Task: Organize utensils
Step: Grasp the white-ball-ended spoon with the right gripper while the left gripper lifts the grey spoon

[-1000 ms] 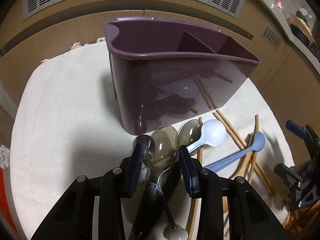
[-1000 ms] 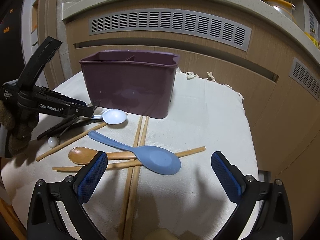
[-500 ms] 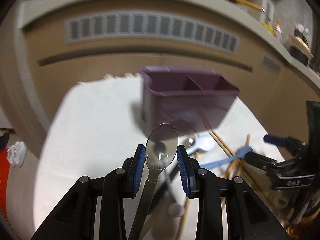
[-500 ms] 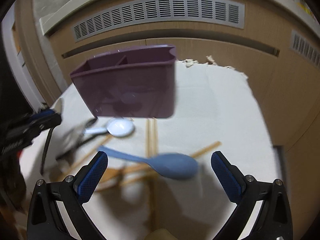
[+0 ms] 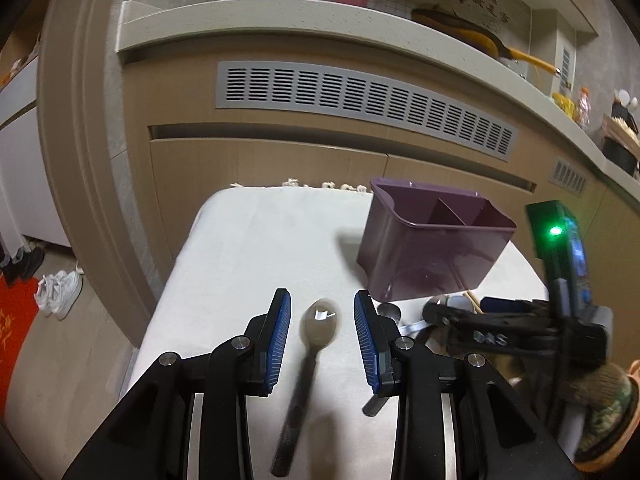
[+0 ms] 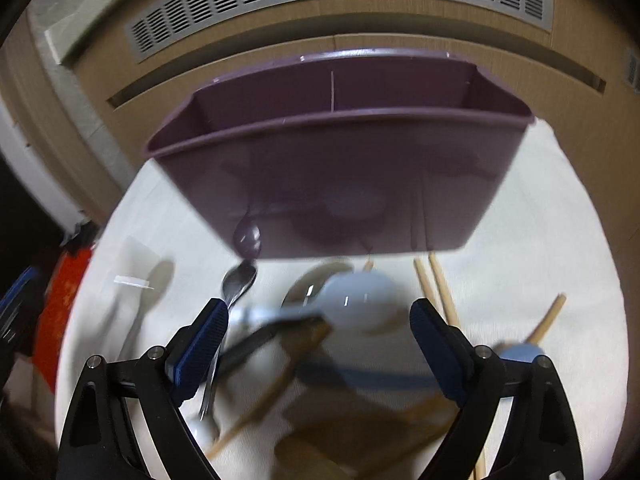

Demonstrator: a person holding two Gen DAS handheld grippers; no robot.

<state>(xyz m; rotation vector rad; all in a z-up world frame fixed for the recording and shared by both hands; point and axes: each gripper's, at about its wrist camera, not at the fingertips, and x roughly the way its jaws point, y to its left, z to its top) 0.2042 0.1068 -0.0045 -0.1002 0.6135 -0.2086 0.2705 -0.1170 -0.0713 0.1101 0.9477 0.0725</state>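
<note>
Meanwhile, left gripper [image 5: 322, 336] spread wide, gripping nothing: clear smoky plastic spoon [image 5: 310, 364] lies on white cloth [image 5: 256, 248] between blue pads, handle toward camera, bowl forward. Purple divided plastic caddy [image 5: 432, 248] stands ahead-right, near. Right gripper [image 6: 318, 334] also spread, hovering over jumbled pile: white plastic spoon [image 6: 356, 300], wooden chopsticks [image 6: 436, 288], directly before caddy; likely nearer arm for next pick.
</note>
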